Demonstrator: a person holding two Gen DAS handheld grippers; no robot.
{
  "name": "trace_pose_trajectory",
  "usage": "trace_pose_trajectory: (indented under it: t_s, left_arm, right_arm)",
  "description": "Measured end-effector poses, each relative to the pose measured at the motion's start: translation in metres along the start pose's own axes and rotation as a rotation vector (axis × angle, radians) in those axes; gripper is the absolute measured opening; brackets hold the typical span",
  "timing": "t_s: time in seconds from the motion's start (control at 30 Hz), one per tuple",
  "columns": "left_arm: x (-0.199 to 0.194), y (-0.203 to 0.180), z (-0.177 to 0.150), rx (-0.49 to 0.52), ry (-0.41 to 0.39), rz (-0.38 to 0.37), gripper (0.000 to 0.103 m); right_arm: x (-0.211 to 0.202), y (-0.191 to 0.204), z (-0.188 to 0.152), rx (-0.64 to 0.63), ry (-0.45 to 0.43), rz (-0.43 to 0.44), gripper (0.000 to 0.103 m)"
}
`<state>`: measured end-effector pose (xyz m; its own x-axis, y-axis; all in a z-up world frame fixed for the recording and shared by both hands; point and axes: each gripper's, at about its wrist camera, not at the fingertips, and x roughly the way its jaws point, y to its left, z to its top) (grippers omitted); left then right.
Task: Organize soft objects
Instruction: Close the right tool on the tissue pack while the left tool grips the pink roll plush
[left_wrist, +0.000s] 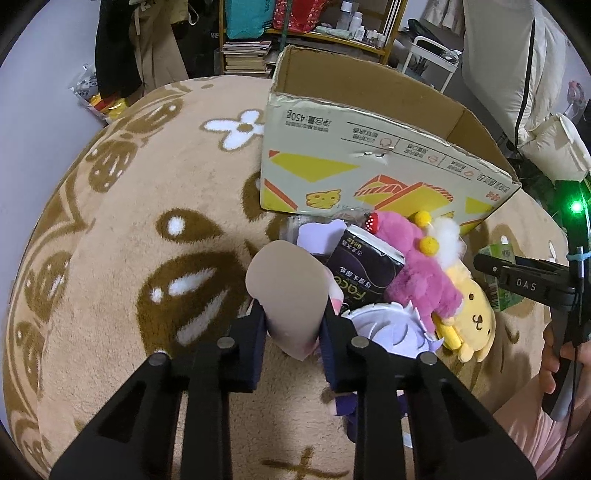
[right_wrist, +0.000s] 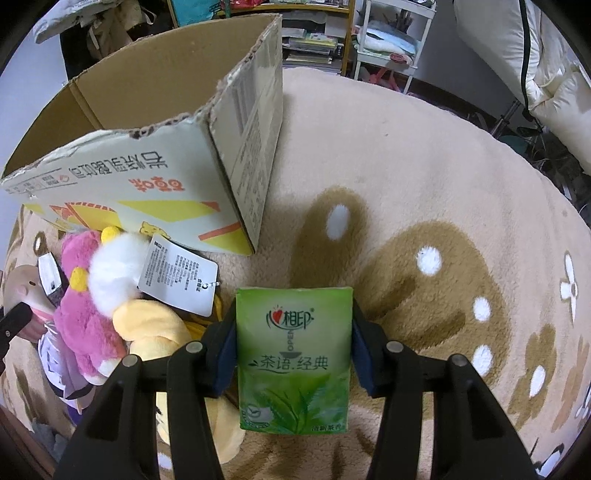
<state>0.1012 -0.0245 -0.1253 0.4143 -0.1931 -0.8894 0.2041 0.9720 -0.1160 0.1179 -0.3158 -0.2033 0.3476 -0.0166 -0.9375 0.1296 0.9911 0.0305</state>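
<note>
**Soft goods in both grips beside the open box**

Left wrist view: left gripper (left_wrist: 293, 325) is closed tight on the beige rounded part of a soft doll (left_wrist: 288, 295), the pads pinching its lower, narrower end. It looks light and yielding, so the pinch deforms it; a hold low on the thick part should keep it from slipping. The doll sits at the near side of a pile on the tan rug (left_wrist: 147, 184), with a dark tissue pack (left_wrist: 364, 266), a pink plush (left_wrist: 417, 273) and a yellow plush (left_wrist: 472, 317) just beside it. The cardboard box (left_wrist: 369, 155) stands open behind the pile, touching it or nearly so.

Right wrist view: right gripper (right_wrist: 293, 354) grips a green tissue pack (right_wrist: 293, 354) across its width, pads on both long edges, jaws about half apart. The pack hangs upright above the rug, right of the box's near corner. Its film wrap looks slick and the contents squashy and light, so a mid-height side squeeze suits it. A paper tag (right_wrist: 177, 277) lies on the plush pile at the left
</note>
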Motion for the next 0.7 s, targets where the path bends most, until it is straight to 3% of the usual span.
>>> trace_pose_trajectory:
  t_s: [0.3, 0.7]
  left_arm:
    - [-0.007, 0.0, 0.0, -0.001, -0.034, -0.004, 0.02]
    - [-0.034, 0.0, -0.001, 0.009, -0.157, 0.049, 0.02]
  right_arm:
    - [-0.015, -0.013, -0.001, 0.003, -0.039, 0.015, 0.055]
    - [-0.043, -0.011, -0.008, -0.012, -0.148, 0.064, 0.055]
